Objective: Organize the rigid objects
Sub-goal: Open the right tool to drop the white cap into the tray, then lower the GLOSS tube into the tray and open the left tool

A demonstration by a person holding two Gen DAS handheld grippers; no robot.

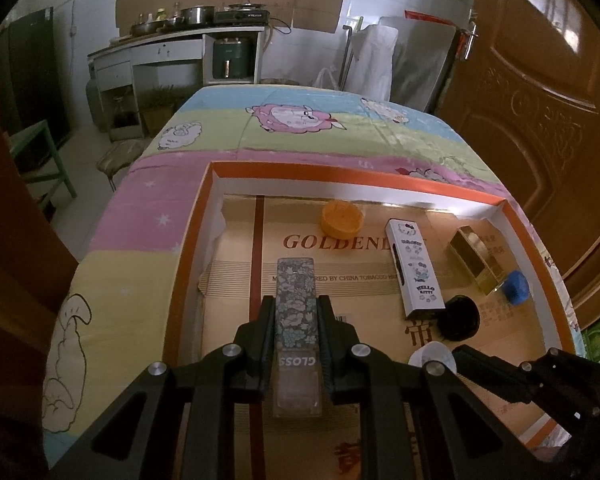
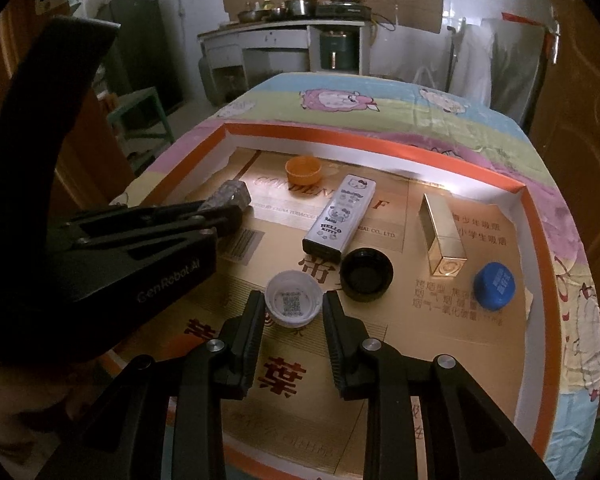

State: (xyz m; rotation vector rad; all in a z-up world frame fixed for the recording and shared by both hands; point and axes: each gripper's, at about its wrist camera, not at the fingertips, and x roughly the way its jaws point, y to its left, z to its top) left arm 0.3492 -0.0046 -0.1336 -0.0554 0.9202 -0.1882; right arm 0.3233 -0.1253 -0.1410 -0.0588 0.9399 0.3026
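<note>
- Inside the shallow orange-rimmed tray, which lies on a surface under a cartoon-print quilt, sit all the small items; the tray floor is lined with gold printed cardboard.
- Left tool: fingers closed tight on a long floral-patterned case, gripped along its sides, its far end pointing to the tray's far edge. From the right wrist view the case is near the tray's left edge, and appears tilted up at its far end.
- Right tool: fingers apart, one on either side of a white bottle cap that lies open side up, near the tray's middle toward the near edge. Cannot tell whether the pads touch it.
- Black cap, open side up, just right of the white one, apart from it.
- White Hello Kitty box lies flat, mid-tray, its near end just beside the black cap.
- Orange cap close to the far edge.
- Gold rectangular box lies toward the right edge; blue cap just beside its near end, closer to the right edge.
</note>
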